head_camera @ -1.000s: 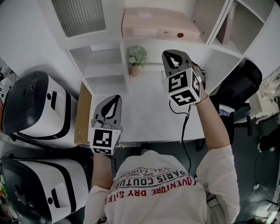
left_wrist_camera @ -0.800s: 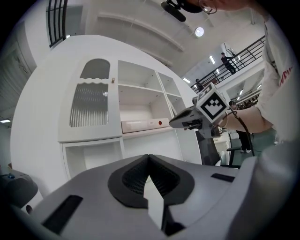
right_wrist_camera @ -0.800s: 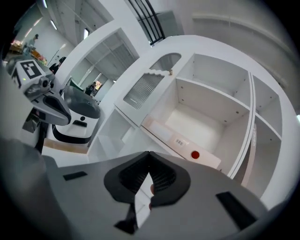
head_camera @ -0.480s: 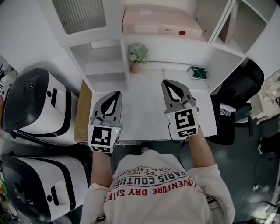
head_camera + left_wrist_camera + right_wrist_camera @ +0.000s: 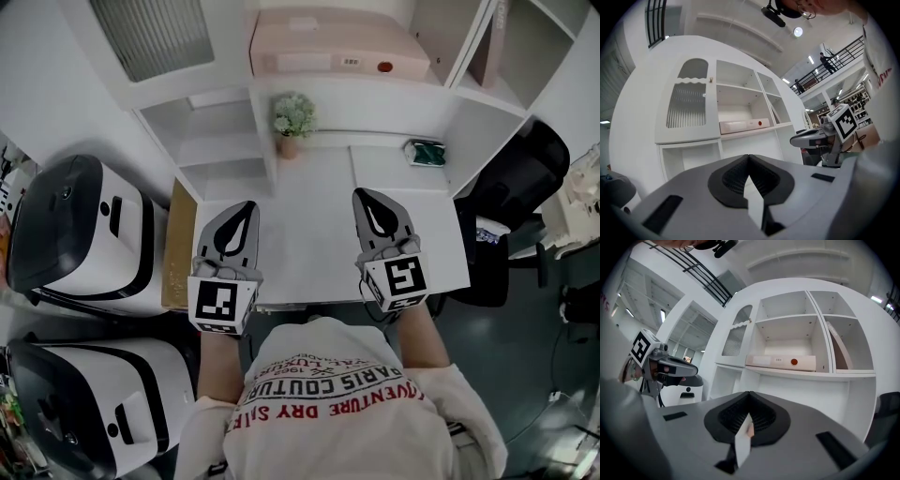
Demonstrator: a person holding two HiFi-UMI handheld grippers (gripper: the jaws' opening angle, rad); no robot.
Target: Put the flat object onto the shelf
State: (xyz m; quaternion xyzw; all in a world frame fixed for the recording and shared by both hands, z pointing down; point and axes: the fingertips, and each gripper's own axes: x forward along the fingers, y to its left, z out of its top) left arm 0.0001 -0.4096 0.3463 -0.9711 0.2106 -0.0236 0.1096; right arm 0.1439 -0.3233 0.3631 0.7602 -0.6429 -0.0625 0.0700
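Both pairs of jaws are pinched right together, tips meeting, and nothing is caught in either. My left gripper point(image 5: 247, 206) and right gripper point(image 5: 362, 195) hang side by side, pointing level over the near part of the desk point(image 5: 309, 234).

The flat object, a pale pink box point(image 5: 780, 362), is ahead of my jaws and above them. It lies flat on the shelf point(image 5: 811, 374) in the wide middle compartment, long face toward me, well apart from both tips. By the look of it the placing is done, so the step now is a tidy rest position well clear of the unit.

Doing that well means keeping both tips level and low, under the line of the shelf board. A lifted tip could catch the board's front edge or nudge the box askew.

There is a little potted plant point(image 5: 293, 118) ahead, between my two grippers and beneath the shelf. A small dark green thing point(image 5: 427, 152) sits on the desk ahead of my right jaws, off to their right. I'd keep my distance from both; the plant looks light and easy to tip.

The box's front face seems to run level with the shelf edge, though I can't tell how far back it reaches. If it needed seating deeper, I'd press with closed tips low on that front face, one gripper near each end, so it slides straight.
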